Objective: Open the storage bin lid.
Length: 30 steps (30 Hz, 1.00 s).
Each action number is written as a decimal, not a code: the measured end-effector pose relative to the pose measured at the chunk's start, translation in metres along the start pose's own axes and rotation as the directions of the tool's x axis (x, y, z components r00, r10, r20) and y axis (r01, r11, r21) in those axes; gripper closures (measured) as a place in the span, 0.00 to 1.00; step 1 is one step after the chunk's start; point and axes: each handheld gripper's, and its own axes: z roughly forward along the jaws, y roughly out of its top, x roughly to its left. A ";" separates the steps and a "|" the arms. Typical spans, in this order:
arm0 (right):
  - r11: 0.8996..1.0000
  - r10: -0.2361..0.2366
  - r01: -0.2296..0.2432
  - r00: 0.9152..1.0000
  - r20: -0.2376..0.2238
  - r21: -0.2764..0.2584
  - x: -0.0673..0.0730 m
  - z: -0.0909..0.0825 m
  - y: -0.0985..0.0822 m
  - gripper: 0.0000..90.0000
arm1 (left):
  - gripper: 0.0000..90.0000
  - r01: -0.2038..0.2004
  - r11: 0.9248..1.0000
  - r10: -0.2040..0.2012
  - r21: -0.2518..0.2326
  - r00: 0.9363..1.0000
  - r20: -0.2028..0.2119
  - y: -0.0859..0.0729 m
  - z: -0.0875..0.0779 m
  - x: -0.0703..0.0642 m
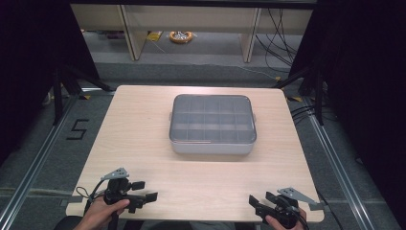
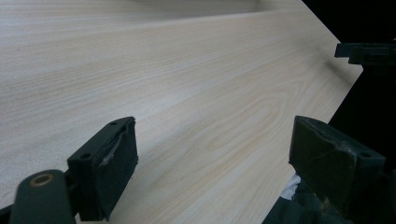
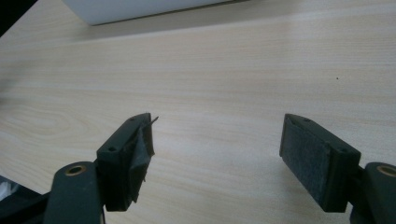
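A pale grey compartment box (image 1: 212,123) with a smoky see-through lid, shut, sits at the middle of the light wooden table (image 1: 143,139). My left gripper (image 1: 145,190) rests near the front left corner, held by a hand, pointing right. Its jaws stand open over bare wood in the left gripper view (image 2: 215,154). My right gripper (image 1: 261,199) is low at the front right corner, pointing left. It is open with nothing between its pads (image 3: 219,149). The box's white bottom edge (image 3: 135,8) shows far ahead in the right gripper view. Both grippers are well short of the box.
The right gripper's jaw tips (image 2: 369,51) peek in at the table's far corner in the left gripper view. Behind the table are wooden shelf legs (image 1: 131,33), a yellow tape roll (image 1: 181,36) and cables (image 1: 282,38) on the floor. Dark curtains flank both sides.
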 end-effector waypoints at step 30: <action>0.989 0.106 -0.107 0.994 -0.015 -0.102 -0.015 0.001 0.007 0.27 | 0.16 0.034 0.999 -0.034 -0.021 0.999 -0.009 0.001 -0.002 0.005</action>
